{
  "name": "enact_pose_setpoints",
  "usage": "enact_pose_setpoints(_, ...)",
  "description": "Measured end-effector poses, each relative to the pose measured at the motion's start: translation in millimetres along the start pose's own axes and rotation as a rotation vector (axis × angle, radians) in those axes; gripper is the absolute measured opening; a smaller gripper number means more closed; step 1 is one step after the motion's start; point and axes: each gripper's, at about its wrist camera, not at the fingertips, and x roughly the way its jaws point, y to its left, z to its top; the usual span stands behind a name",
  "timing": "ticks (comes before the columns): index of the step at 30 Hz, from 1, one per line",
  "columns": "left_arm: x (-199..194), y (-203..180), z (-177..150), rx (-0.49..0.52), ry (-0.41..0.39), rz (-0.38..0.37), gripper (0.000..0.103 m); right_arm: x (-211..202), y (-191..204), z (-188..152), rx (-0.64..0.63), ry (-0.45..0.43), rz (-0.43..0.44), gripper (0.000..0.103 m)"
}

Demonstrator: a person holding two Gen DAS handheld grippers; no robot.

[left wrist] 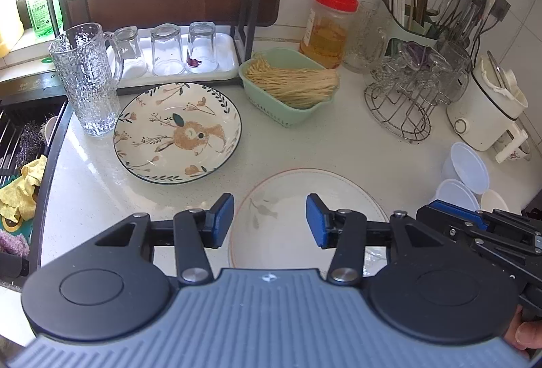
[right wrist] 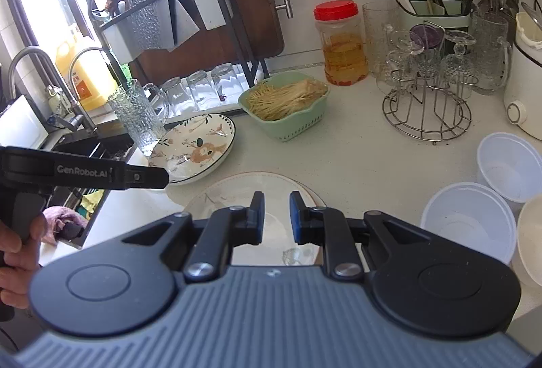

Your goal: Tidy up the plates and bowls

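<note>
I hold both tongs empty over the pale plate (left wrist: 305,195): left gripper (left wrist: 270,220) spread wide, right gripper (right wrist: 276,217) parted narrowly. Nothing is gathered yet, I judge. Next I must pinch its rim; the rabbit plate (left wrist: 178,132) lies ahead-left, white bowls (right wrist: 471,225) right.

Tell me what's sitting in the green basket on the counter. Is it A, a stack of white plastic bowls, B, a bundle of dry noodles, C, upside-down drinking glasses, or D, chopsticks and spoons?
B: the green basket holds a bundle of pale dry noodles lying across it, seen in both wrist views.
</note>
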Motion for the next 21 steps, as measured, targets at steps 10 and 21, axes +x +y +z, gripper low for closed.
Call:
enact_pose_setpoints(10, 19, 35, 29, -0.007, 0.028, -0.001, 0.061, 33, 18, 18, 0.028, 0.014, -0.020, 0.020)
enact_pose_setpoints(21, 60, 75, 48, -0.019, 0.100, 0.002, 0.071, 69, 26, 27, 0.063, 0.057, -0.036, 0.048)
